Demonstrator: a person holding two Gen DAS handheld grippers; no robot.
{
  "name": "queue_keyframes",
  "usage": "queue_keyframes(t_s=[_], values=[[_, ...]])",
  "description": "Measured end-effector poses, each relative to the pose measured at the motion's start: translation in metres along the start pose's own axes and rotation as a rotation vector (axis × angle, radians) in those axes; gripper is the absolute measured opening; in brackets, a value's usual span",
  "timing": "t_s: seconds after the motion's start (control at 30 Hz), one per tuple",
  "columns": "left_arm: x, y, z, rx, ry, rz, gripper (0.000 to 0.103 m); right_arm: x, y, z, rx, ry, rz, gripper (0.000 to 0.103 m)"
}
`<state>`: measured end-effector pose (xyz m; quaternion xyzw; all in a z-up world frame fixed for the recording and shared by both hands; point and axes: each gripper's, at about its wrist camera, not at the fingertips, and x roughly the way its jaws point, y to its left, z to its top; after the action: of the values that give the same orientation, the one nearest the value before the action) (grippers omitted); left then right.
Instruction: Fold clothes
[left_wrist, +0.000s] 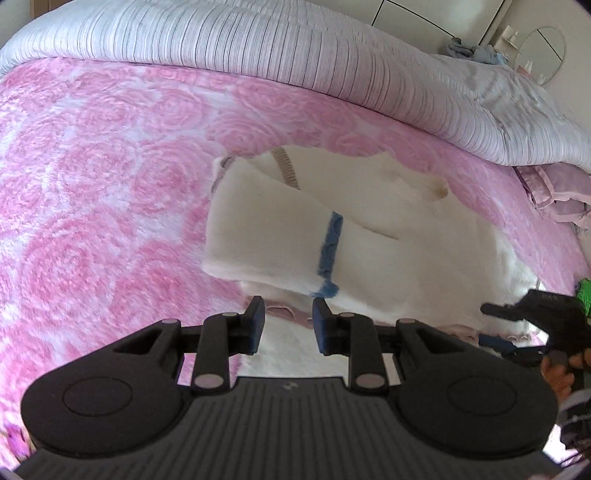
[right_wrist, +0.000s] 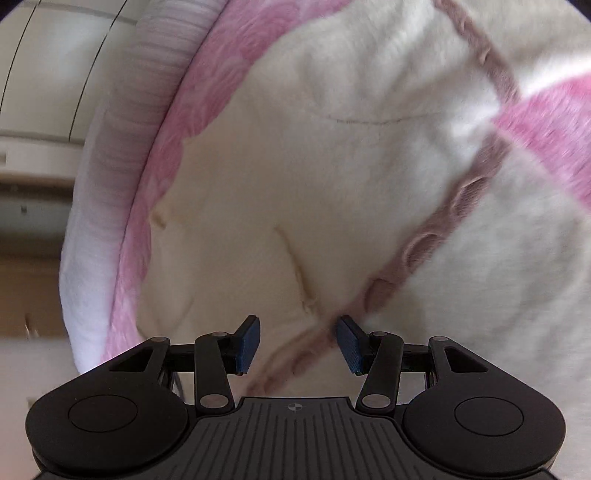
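Observation:
A white fluffy garment (left_wrist: 388, 236) with mauve ruffled trim lies on the pink blanket. One sleeve with a blue cuff (left_wrist: 330, 251) is folded across its body. My left gripper (left_wrist: 288, 314) hovers over the garment's near hem, its jaws apart and nothing pressed between the pads. The right gripper (left_wrist: 509, 310) shows at the right edge of the left wrist view, over the garment's right side. In the right wrist view the right gripper (right_wrist: 297, 332) is open just above the garment (right_wrist: 332, 166). The mauve trim (right_wrist: 443, 229) runs down toward the gap between its fingers.
A pink rose-patterned blanket (left_wrist: 92, 184) covers the bed. A striped quilt (left_wrist: 295, 48) is bunched along the far side, with a lilac cloth (left_wrist: 554, 192) beside it at the right. A hand (left_wrist: 557, 373) holds the right gripper. White cabinet doors (right_wrist: 48, 74) stand beyond the bed's edge.

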<state>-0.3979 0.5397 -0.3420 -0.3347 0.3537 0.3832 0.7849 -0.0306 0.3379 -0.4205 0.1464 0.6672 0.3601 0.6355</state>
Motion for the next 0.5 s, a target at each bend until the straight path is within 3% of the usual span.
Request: queue_keyframes(t_s=[0.03,0.07,0.1,0.17,0.27,0.33,0.4,0.5], values=[[0.0,0.003,0.0,0.001,0.002,-0.001,0.022,0.003,0.003,0.001,-0.013,-0.011,-0.006,0.048],[0.001,0.004,0.0,0.001,0.006,0.001,0.022,0.005,0.005,0.001,-0.026,-0.022,-0.012,0.024],[0.001,0.006,0.001,0.004,0.009,0.002,0.022,0.008,0.008,0.002,-0.039,-0.033,-0.018,0.008],[0.003,0.008,0.001,0.013,0.009,0.001,0.021,0.001,0.023,0.004,-0.124,-0.086,0.01,0.008],[0.008,0.006,0.003,0.046,0.01,0.003,0.021,-0.033,0.061,0.007,-0.344,-0.25,0.12,0.007],[0.015,0.003,0.003,0.064,0.017,-0.006,0.02,-0.054,0.077,0.011,-0.445,-0.354,0.122,0.007],[0.023,-0.003,0.003,0.088,0.024,-0.023,0.021,-0.058,0.078,0.023,-0.472,-0.401,0.05,0.007],[0.034,-0.014,0.001,0.152,0.029,0.001,0.02,-0.046,0.059,0.043,-0.413,-0.355,-0.1,0.008]])
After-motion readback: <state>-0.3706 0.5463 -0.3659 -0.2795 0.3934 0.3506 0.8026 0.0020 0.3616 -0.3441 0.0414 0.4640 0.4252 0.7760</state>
